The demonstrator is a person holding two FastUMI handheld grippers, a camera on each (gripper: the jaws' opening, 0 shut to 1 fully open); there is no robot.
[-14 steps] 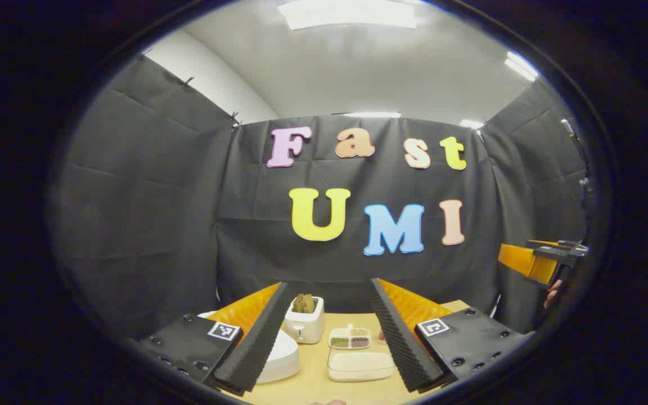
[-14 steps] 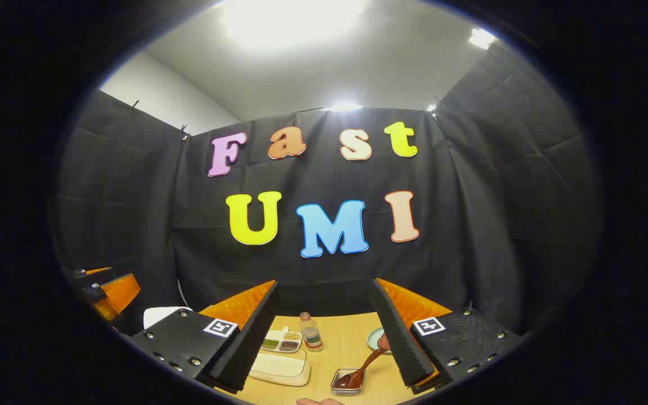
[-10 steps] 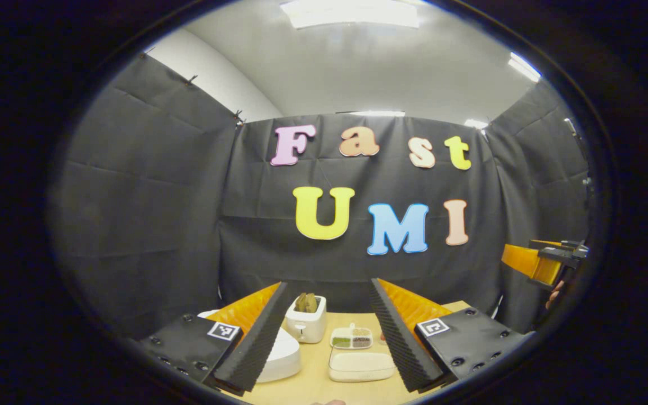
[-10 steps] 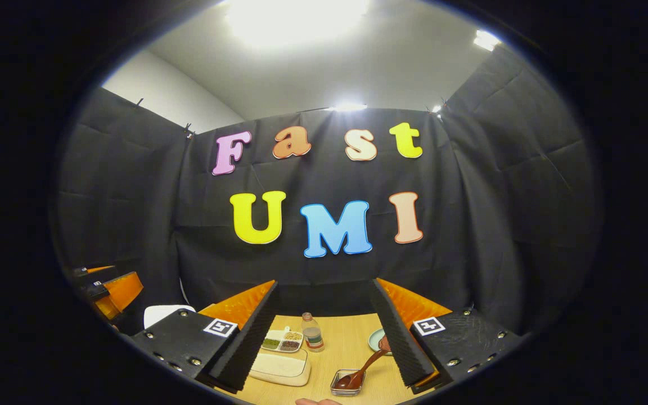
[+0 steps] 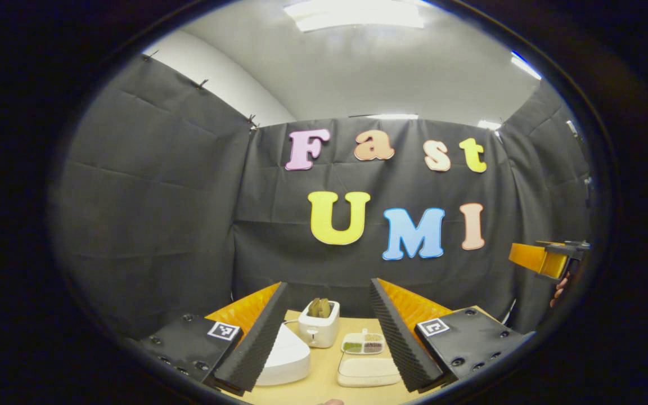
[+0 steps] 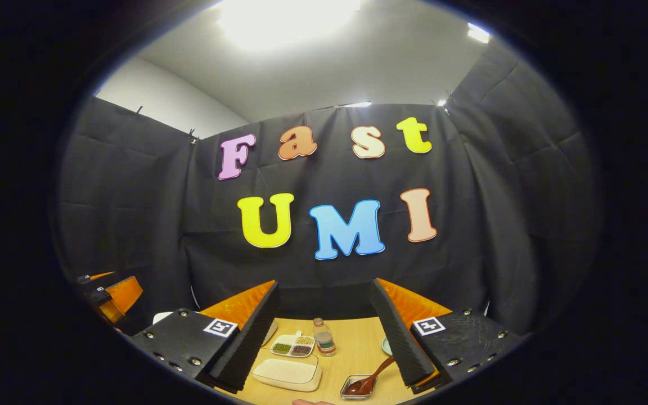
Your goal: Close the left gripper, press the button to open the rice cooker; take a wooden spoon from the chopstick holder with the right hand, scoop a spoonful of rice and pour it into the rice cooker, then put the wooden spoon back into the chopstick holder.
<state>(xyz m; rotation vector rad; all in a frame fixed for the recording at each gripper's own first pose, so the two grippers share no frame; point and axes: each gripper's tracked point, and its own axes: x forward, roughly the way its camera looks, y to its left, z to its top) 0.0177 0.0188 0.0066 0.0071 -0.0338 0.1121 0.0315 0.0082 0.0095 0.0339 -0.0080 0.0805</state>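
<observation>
Rice cooker (image 5: 282, 360), white and lid down, sits on the wooden table (image 5: 324, 382) just past the left gripper (image 5: 328, 332), partly hidden behind its left finger. Left gripper jaws spread wide, nothing between them, so step one (close, then press the button) not yet done by my read. Beside the cooker to the right lies a shallow white rice container (image 5: 368, 371), and behind that a small divided dish of grains (image 5: 363, 343). Farther back stands the white chopstick holder (image 5: 319, 329) with wooden utensils poking out of the top.

In the right gripper view, the right gripper (image 6: 324, 332) also has jaws spread, empty, held above the table. Near it a wooden spoon (image 6: 370, 381) rests in a small glass dish (image 6: 359, 388) (not the one in the holder, as far as I can tell). Further off a small bottle (image 6: 324, 344).

Next move calls for: left jaws pressed together, then lower the tip onto the cooker's button; I cannot make out the button from here. Right waits.
</observation>
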